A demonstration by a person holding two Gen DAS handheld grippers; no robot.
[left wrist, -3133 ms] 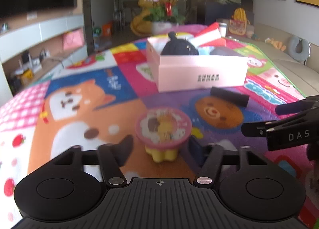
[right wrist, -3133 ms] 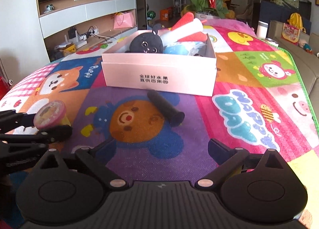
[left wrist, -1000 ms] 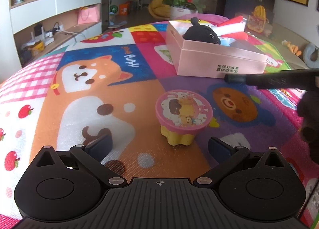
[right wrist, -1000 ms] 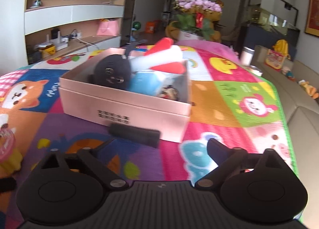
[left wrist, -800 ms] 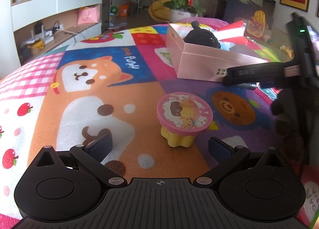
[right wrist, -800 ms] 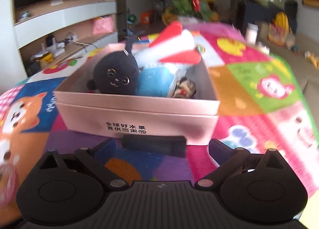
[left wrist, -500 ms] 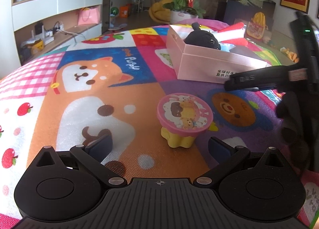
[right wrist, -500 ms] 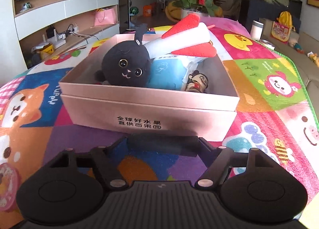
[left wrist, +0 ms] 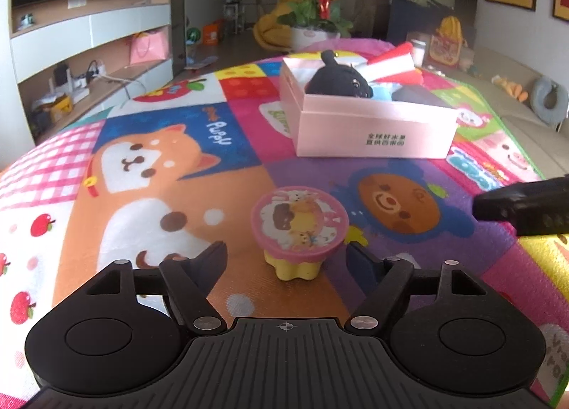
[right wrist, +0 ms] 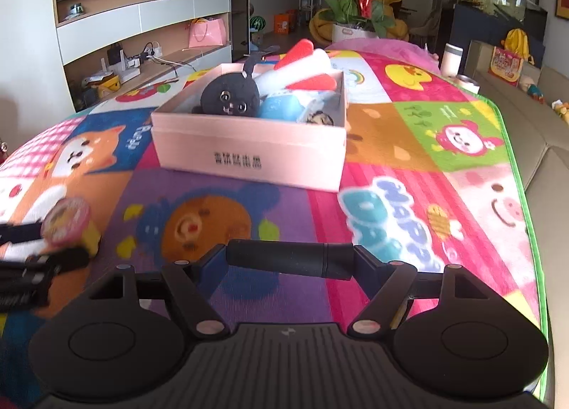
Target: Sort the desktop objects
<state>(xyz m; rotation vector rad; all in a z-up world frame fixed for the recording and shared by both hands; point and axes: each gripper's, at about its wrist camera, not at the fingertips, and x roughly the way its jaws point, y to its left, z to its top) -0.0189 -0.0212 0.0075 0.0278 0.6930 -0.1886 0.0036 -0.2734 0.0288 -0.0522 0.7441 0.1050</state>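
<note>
Pink-lidded yellow cup sits on the cartoon-print worktop, left view, between the left gripper jaws, which are closing, pads not touching. Pink box beyond holds toys. Right view: right gripper jaws clamped end-to-end on black cylinder, before the box.

We get bright, even daylight in both views, soft shadows only. Heavy fisheye bend at edges. Right wrist view has motion blur, esp. box lettering and bottom-left corner; left view sharp.
</note>
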